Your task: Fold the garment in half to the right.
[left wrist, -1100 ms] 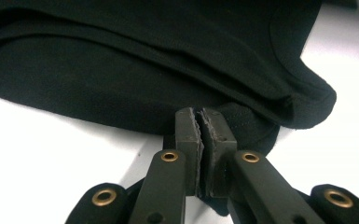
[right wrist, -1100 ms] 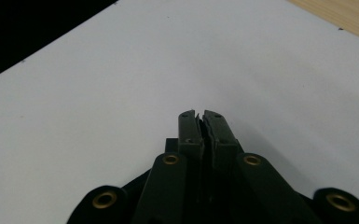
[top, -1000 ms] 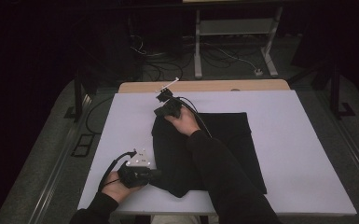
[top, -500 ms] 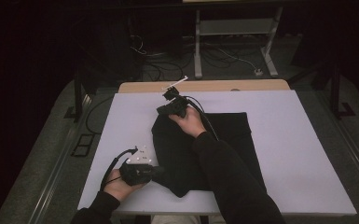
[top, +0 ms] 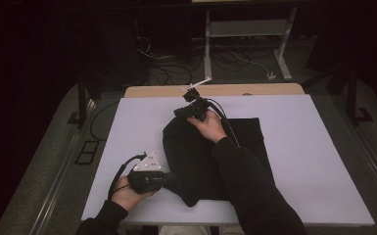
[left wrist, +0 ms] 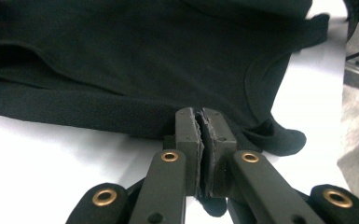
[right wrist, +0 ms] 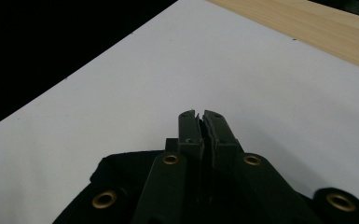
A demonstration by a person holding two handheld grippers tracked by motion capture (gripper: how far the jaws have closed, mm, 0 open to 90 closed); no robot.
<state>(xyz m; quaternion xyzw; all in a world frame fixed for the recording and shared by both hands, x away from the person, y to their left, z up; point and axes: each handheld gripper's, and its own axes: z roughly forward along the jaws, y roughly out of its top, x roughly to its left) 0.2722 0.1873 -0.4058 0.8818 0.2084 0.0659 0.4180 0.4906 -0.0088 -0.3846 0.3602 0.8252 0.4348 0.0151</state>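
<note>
Between the two tongs lay the black garment (top: 210, 161), its length running from one to the other. Left gripper (left wrist: 202, 122) pinched the near hem; right gripper (right wrist: 200, 122) was clenched on the far edge.

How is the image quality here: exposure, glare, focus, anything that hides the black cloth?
High view: dim, room nearly black, the white table cover lit evenly, the black cloth a flat shape with few folds readable. Left gripper view: the cover blows out to white, cloth seams are sharp, the left gripper is crisp. Right gripper view: even light, sharp right gripper, with cloth detail lost in shadow.
</note>
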